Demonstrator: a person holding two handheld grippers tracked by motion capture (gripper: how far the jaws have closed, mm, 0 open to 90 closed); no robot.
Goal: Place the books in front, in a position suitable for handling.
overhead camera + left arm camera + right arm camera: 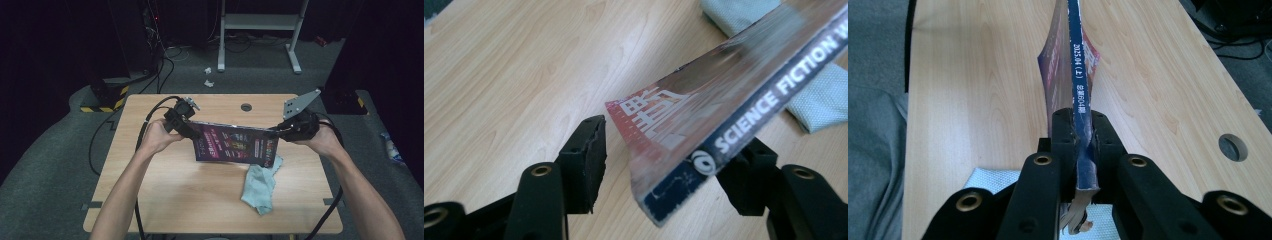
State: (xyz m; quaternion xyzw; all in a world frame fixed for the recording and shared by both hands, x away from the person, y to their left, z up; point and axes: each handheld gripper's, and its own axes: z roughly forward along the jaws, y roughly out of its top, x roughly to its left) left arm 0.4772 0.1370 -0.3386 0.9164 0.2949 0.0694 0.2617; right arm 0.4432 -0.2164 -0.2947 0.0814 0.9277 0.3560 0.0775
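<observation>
A science fiction magazine (232,145) with a dark purple cover is held above the table, spine up, cover hanging down. My right gripper (275,132) is shut on the right end of its spine. In the right gripper view both jaws pinch the blue spine (1075,60) at the gripper (1080,125). My left gripper (192,131) is at the magazine's left end. In the left gripper view it (671,145) stands open, the magazine's corner (724,100) between its jaws; the left jaw is clear of the cover.
A pale blue cloth (260,185) lies crumpled on the wooden table (175,200) under the magazine's right half, also seen as cloth (824,95) and cloth (988,180). A cable hole (246,107) sits near the far edge. Cables trail off both sides.
</observation>
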